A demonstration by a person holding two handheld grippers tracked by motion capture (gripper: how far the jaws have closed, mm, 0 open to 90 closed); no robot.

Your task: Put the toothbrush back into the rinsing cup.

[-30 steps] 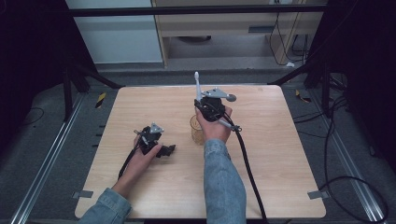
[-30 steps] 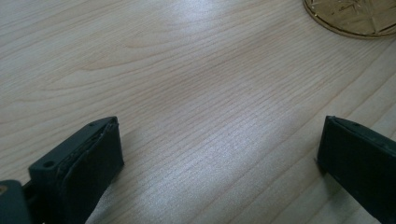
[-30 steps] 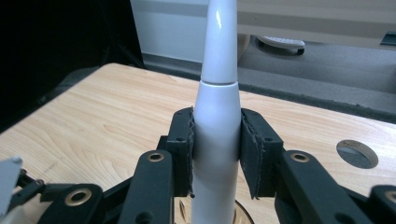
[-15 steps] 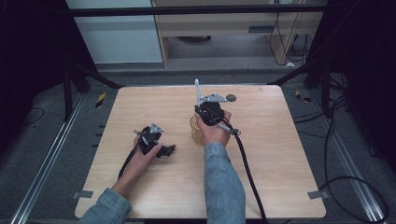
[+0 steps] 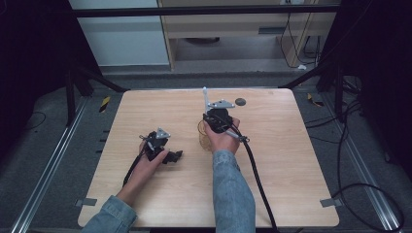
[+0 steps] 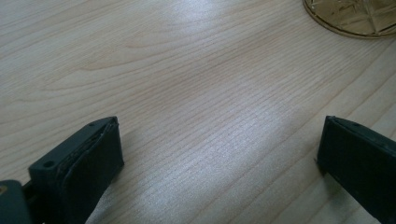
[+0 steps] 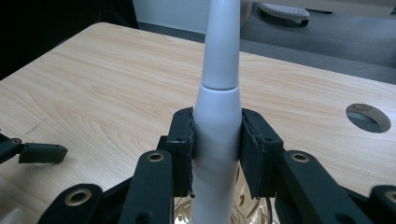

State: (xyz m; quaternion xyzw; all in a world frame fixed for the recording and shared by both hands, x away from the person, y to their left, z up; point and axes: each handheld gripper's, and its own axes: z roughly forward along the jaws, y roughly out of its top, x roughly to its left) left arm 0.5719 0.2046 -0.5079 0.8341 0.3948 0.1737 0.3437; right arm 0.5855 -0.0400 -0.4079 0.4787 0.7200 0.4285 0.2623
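My right gripper (image 7: 217, 140) is shut on a slim white handle-shaped thing (image 7: 219, 70) that stands upright between its pads. In the high view this white thing (image 5: 206, 98) rises above the right gripper (image 5: 217, 115), just over an amber glass cup (image 5: 204, 137). The cup's rim (image 7: 243, 207) shows right under the jaws. Left of the cup, my left gripper (image 5: 173, 157) rests low on the table. Its jaws stand wide open over bare wood (image 6: 219, 158), and the cup's base (image 6: 355, 16) lies ahead of them.
The wooden table (image 5: 291, 160) has a round dark hole (image 5: 240, 102) near its far edge, also visible as the hole (image 7: 368, 117) in the right gripper view. A black cable (image 5: 255, 174) trails from the right gripper to the front edge. Dark frame legs and floor cables surround the table.
The right gripper with the white thing has come slightly lower and nearer, over the glass cup. The left gripper has stayed in place.
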